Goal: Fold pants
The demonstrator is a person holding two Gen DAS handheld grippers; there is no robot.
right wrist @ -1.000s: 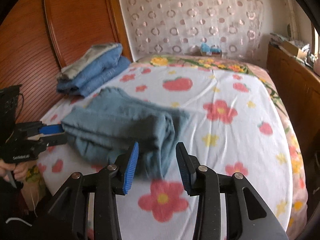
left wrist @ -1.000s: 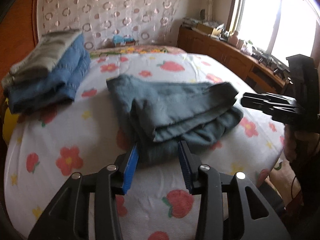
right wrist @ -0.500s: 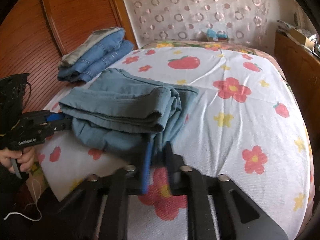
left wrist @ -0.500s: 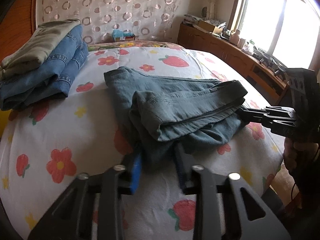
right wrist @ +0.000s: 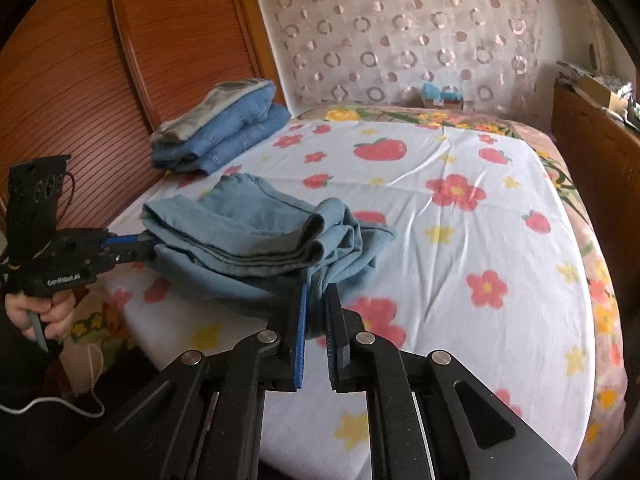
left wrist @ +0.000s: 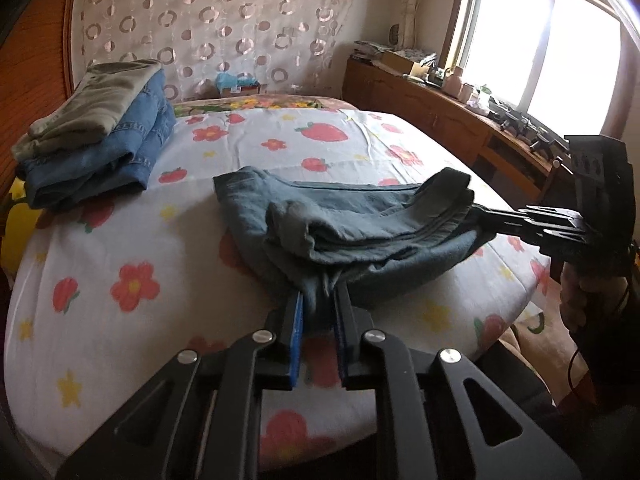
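The pants [left wrist: 352, 224], folded in soft, limp layers, lie near the bed [left wrist: 120, 240] edge. Each near corner is pinched between narrowed jaws of the left gripper [left wrist: 318, 312] and right gripper [right wrist: 316, 304]. Sagging is likely unless both corners are held.

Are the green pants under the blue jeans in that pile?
No, the green pants lie on top of the blue jeans.
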